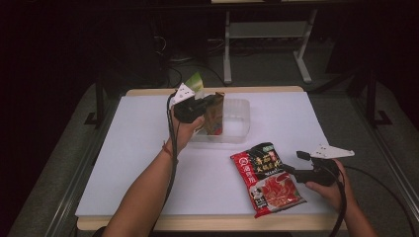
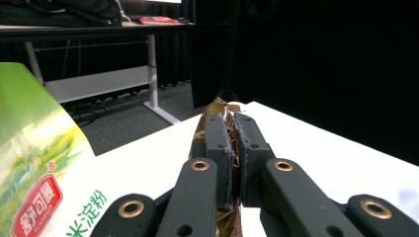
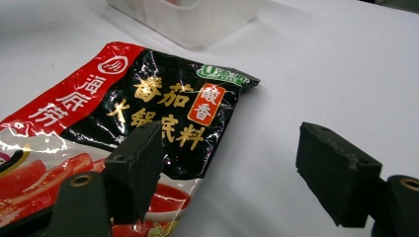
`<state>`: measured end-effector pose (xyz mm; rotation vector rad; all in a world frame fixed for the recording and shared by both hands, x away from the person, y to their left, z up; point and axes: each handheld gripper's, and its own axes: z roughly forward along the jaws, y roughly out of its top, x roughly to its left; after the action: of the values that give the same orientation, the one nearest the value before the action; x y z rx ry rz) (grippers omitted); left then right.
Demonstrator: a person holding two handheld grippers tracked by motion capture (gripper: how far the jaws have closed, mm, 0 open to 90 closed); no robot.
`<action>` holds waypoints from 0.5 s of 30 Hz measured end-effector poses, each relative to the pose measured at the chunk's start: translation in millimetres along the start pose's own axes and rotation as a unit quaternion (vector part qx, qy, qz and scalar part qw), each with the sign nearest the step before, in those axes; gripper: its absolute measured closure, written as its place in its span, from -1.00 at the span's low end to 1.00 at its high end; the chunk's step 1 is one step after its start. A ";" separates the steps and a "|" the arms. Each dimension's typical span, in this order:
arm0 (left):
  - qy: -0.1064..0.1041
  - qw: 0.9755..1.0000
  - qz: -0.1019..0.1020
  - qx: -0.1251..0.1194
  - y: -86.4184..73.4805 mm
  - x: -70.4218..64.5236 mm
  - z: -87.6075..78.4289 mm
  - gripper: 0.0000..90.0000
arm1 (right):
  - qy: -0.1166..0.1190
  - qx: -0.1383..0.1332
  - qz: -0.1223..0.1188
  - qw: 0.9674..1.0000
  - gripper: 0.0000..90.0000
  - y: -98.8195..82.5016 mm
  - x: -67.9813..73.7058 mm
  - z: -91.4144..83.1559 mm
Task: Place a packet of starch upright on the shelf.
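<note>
The left gripper [image 1: 205,106] pinches a brown packet [image 1: 215,114] upright over the clear bin [image 1: 237,123] at the far middle, apparently packing it; the right gripper [image 3: 237,173], jaws spread, probably must close on the near-right red-and-black sauce packet [image 1: 266,177] next.

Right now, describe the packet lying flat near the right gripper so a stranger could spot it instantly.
On the white table, look toward the near right corner, just left of the right gripper. There lies the red-and-black sauce packet, glossy, with gold lettering, unlike the brown pouch held upright at the clear plastic bin.
</note>
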<state>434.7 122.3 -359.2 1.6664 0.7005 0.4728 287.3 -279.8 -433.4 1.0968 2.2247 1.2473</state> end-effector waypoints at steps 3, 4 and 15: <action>-0.002 1.000 0.007 0.006 0.5 -2.2 -3.0 0.91 | 0.000 0.000 -0.002 1.000 -0.43 0.1 0.5 -0.4; 0.000 1.000 0.012 0.008 0.9 -3.0 -3.7 0.91 | 0.000 0.000 -0.002 1.000 -0.43 0.2 0.4 -0.2; 0.003 0.999 0.031 0.024 5.0 -4.6 -5.5 0.86 | 0.001 0.003 -0.003 1.000 -0.44 0.4 0.9 1.0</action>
<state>428.7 122.7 -352.8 1.7369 0.6712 0.5090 287.5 -278.4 -433.5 1.0909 2.2327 1.2416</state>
